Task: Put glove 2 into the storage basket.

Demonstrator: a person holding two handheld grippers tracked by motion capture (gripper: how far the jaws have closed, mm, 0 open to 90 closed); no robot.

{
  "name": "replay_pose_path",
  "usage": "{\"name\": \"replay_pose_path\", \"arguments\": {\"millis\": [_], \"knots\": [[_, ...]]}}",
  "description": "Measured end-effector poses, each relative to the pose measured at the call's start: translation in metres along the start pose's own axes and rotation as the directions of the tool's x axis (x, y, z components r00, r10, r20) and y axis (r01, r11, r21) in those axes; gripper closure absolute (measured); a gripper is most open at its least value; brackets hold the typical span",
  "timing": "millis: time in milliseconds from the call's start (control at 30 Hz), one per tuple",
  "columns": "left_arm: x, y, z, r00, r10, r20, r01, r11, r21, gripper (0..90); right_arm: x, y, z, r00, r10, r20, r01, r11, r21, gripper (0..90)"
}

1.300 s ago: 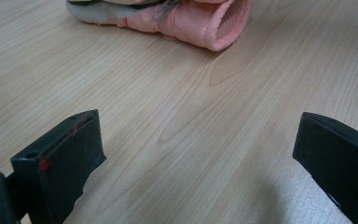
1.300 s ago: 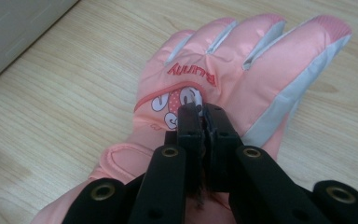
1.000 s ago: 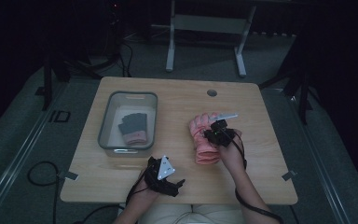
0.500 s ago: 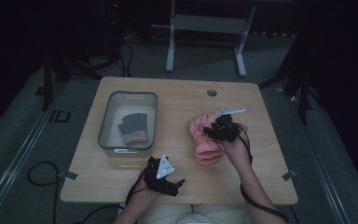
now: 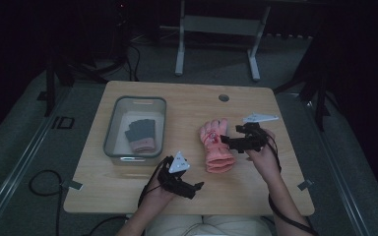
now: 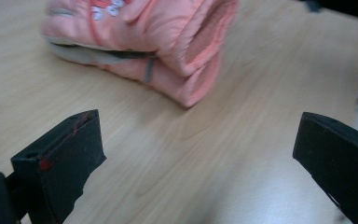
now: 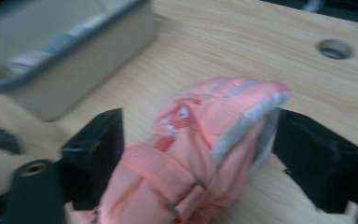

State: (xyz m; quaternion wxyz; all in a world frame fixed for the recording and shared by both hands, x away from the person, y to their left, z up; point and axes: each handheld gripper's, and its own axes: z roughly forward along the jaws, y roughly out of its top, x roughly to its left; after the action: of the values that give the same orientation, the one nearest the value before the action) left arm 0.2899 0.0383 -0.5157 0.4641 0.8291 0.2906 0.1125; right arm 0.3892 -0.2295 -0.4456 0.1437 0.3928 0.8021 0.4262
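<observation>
A: What was seen from the high view?

B: A pink glove point(image 5: 216, 146) was laid on the tabletop point(image 5: 187, 103), right of the middle, cuff toward the near edge. The right gripper point(image 5: 225, 141) was held just beside it, the left gripper point(image 5: 197, 187) near the near edge. A clear bin point(image 5: 112, 128) with a dark glove point(image 5: 141, 134) was set toward the left edge.

A: And the left gripper view?

B: Its fingers point(image 6: 70, 154) were spread wide, nothing between them; the pink glove's cuff was seen beyond.

A: The right gripper view?

B: The fingers point(image 7: 100, 149) had just been opened; the glove was flanked by them, though contact could not be told.
</observation>
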Motion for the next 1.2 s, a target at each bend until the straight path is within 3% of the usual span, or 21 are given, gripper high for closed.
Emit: {"name": "replay_pose_path", "arguments": {"millis": [100,167,233,300,367,433,467,533,567,633,667,767,800,833,867,933,1067,1133,1200], "knots": [[0.004,0.014,0.002,0.9998,0.018,0.012,-0.018,0.9997,-0.014,3.3,-0.006,-0.002,-0.003,0.9993,-0.024,-0.029,0.023,0.999,-0.024,16.5],[0.012,0.023,0.005,0.9994,0.004,0.034,-0.003,0.9996,-0.027,3.7,-0.009,-0.003,-0.003,0.9989,-0.018,-0.042,0.017,0.999,-0.033,14.5],[0.016,0.028,0.006,0.9996,0.0,0.027,0.001,0.9994,-0.035,4.7,-0.009,-0.003,-0.004,0.9992,-0.004,-0.04,0.003,1.0,-0.022,14.7],[0.035,0.048,0.014,0.9993,-0.034,-0.018,0.034,0.9987,-0.037,7.5,-0.01,-0.002,-0.002,0.9975,0.027,-0.066,-0.027,1.0,-0.01,11.0],[0.045,0.057,0.019,0.998,-0.042,-0.048,0.041,0.9989,-0.024,14.2,-0.009,0.0,0.0,0.997,0.029,-0.072,-0.031,0.999,-0.029,10.8],[0.052,0.063,0.024,0.998,-0.051,-0.039,0.05,0.9985,-0.021,14.1,-0.009,0.001,0.002,0.9969,0.027,-0.074,-0.029,0.999,-0.028,11.3],[0.061,0.07,0.03,0.9971,-0.064,-0.041,0.064,0.9978,-0.021,14.2,-0.008,0.007,0.005,0.9993,0.031,-0.018,-0.032,0.999,-0.024,43.4],[0.069,0.076,0.035,0.9956,-0.08,-0.05,0.078,0.9964,-0.031,15.0,-0.01,0.011,0.009,0.9991,0.044,-0.001,-0.043,0.999,0.008,61.2],[0.074,0.079,0.04,0.9938,-0.099,-0.051,0.098,0.9949,-0.024,15.1,-0.011,0.013,0.013,0.9986,0.044,0.03,-0.045,0.999,0.022,68.2],[0.078,0.082,0.049,0.9938,-0.089,-0.068,0.09,0.996,0.007,16.9,-0.012,0.015,0.023,0.9982,0.043,0.042,-0.045,0.998,0.052,65.8],[0.078,0.082,0.049,0.9938,-0.089,-0.068,0.09,0.996,0.007,18.0,-0.012,0.015,0.029,0.9969,0.038,0.069,-0.043,0.997,0.068,64.7],[0.083,0.085,0.067,0.991,-0.107,-0.08,0.111,0.9925,0.051,21.9,-0.014,0.012,0.044,0.9926,0.046,0.112,-0.057,0.993,0.099,54.4],[0.083,0.085,0.067,0.991,-0.107,-0.08,0.111,0.9925,0.051,23.5,-0.014,0.012,0.044,0.9926,0.046,0.112,-0.057,0.993,0.099,54.4],[0.084,0.084,0.073,0.988,-0.135,-0.074,0.14,0.9883,0.061,27.5,-0.016,0.007,0.051,0.9921,0.058,0.111,-0.071,0.991,0.114,50.7],[0.084,0.084,0.075,0.988,-0.128,-0.086,0.135,0.9884,0.07,29.3,-0.016,0.005,0.053,0.9918,0.058,0.114,-0.072,0.99,0.12,50.6],[0.086,0.081,0.081,0.9857,-0.146,-0.084,0.154,0.9836,0.094,29.4,-0.018,0.0,0.056,0.9919,0.055,0.115,-0.071,0.988,0.137,50.0],[0.089,0.077,0.089,0.9811,-0.154,-0.118,0.169,0.9764,0.135,27.9,-0.024,-0.007,0.057,0.9914,0.064,0.114,-0.081,0.986,0.147,47.9],[0.096,0.072,0.096,0.9701,-0.223,-0.096,0.235,0.9606,0.148,26.4,-0.033,-0.014,0.058,0.9915,0.085,0.099,-0.101,0.98,0.17,43.4],[0.098,0.07,0.102,0.9664,-0.242,-0.087,0.253,0.9531,0.165,26.1,-0.036,-0.017,0.059,0.9922,0.088,0.088,-0.103,0.976,0.191,42.2]]}}
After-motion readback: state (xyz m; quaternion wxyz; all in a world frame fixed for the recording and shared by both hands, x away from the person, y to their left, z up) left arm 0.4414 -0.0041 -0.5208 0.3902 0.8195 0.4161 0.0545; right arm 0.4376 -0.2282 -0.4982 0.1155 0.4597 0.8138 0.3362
